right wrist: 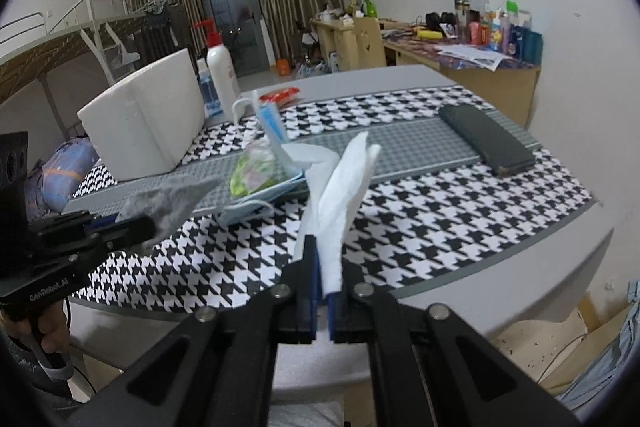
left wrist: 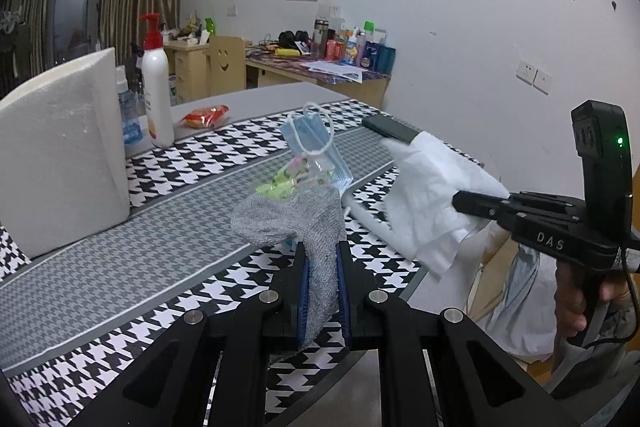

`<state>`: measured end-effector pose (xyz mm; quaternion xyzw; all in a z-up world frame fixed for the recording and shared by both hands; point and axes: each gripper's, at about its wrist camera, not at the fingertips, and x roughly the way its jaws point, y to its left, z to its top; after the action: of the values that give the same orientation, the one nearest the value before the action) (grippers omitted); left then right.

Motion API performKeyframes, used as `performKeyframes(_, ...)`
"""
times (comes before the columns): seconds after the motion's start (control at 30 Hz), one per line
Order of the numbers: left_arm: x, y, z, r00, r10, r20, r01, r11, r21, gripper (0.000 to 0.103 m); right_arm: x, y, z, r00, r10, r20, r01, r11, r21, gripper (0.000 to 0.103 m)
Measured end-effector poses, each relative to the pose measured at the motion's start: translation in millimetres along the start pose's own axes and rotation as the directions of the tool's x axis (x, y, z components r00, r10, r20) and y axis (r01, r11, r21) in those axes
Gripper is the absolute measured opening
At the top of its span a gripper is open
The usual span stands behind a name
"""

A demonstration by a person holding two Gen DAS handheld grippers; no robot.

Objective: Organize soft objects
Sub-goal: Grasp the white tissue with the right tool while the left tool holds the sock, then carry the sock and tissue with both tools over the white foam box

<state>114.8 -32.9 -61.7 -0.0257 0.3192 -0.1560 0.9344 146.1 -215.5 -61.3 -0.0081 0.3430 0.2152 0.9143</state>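
far left on the bench [left wrist: 208,235] you've got a white foam block [left wrist: 60,155] standing up, w/ a white pump bottle [left wrist: 157,95] w/ red top and a blue-label bottle [left wrist: 129,115] just behind it, and a red snack pack [left wrist: 205,116] lying further back on the grey part. the bench wears a houndstooth cloth [right wrist: 440,219], black/white w/ a grey band down the middle. your left tongs [left wrist: 322,267] are clamped on a grey sock [left wrist: 304,227]; it sticks up btwn the blue pads and flops over to the left, clear of the bench. just behind the sock sits the pile: a blue face mask [left wrist: 316,143] w/ white ear loops, propped up, and a clear packet w/ green/pink print [left wrist: 292,179] leaning against it. in the right wrist view the mask [right wrist: 272,131] and packet [right wrist: 256,167] sit mid-cloth, near the foam block [right wrist: 148,123]. right of the pile, your right tongs [right wrist: 323,267] are pinched tight on a white tissue [right wrist: 344,195], folded layers fanning up past the tips; from the left cam the tissue [left wrist: 428,199] hangs off the right tongs [left wrist: 464,201], lifted off the cloth. your right hand [left wrist: 576,303] grips that handle at far right. a dark flat case [right wrist: 486,139] lies on the grey band towards the right edge, well apart from the pile. the desk w/ bottles in back is too small to sort out.
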Motion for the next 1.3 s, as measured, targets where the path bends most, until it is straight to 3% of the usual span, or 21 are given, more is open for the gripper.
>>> performKeyframes(0.37, -21, 3, 8, 0.997, 0.036, 0.063, -0.037, 0.999, 0.012, 0.013, -23, 4, 11, 0.996, -0.036, 0.082, 0.037, 0.999, -0.016, 0.005)
performKeyframes(1.3, -55, 18, 38, 0.974, 0.157, 0.162, -0.164, 0.986, 0.033, 0.013, -43, 35, 41, 0.974, 0.076, 0.213, -0.052, 0.992, -0.114, 0.006)
